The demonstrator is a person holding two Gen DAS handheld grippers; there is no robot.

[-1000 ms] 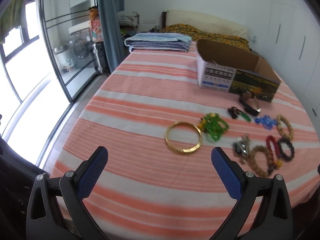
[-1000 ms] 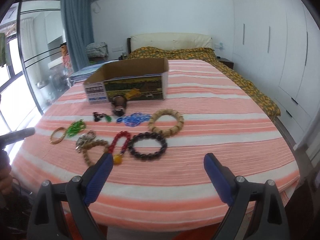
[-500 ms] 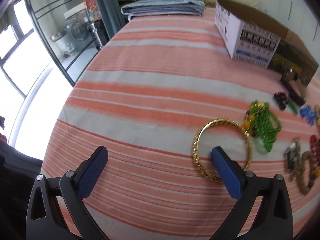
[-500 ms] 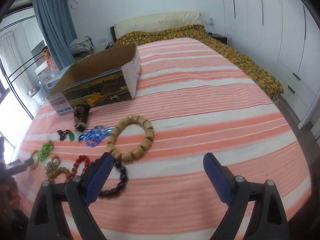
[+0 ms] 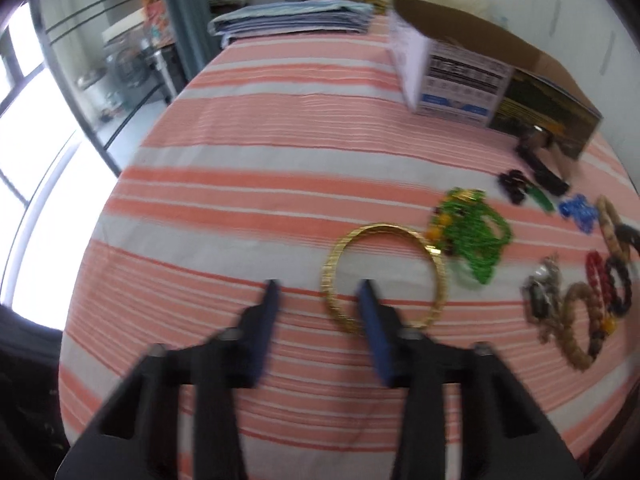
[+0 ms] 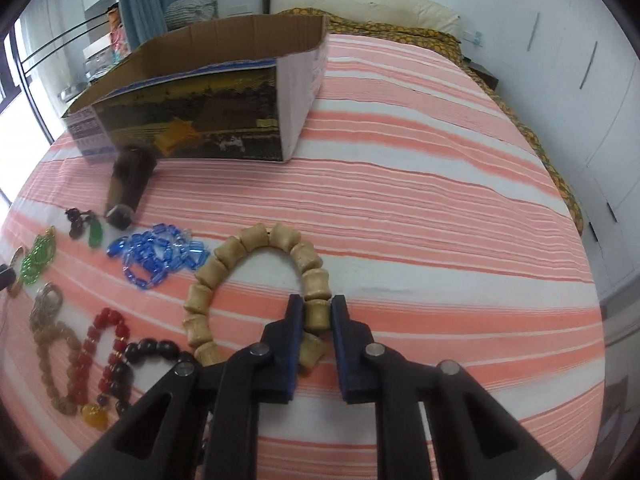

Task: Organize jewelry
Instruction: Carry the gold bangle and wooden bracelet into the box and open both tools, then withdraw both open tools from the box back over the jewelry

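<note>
In the right wrist view my right gripper [image 6: 317, 307] is shut on a bead of the tan wooden bead bracelet [image 6: 224, 270], which lies on the striped bedspread. In the left wrist view my left gripper [image 5: 318, 292] is half closed and open, its jaws straddling the near left rim of the gold bangle [image 5: 400, 232] without gripping it. The open cardboard box [image 6: 200, 92] stands behind; it also shows in the left wrist view [image 5: 472, 80].
Other jewelry lies on the bed: green beads [image 5: 478, 236], blue beads [image 6: 158, 256], red beads [image 6: 106, 344], dark beads [image 6: 154, 350], a brown bead strand [image 6: 52, 356], a brown cuff [image 6: 128, 184]. Folded linen [image 5: 296, 20] lies far back.
Both grippers moved down and forward and narrowed. The right one closed on the wooden bracelet. The left one closed partway around the bangle's rim.
</note>
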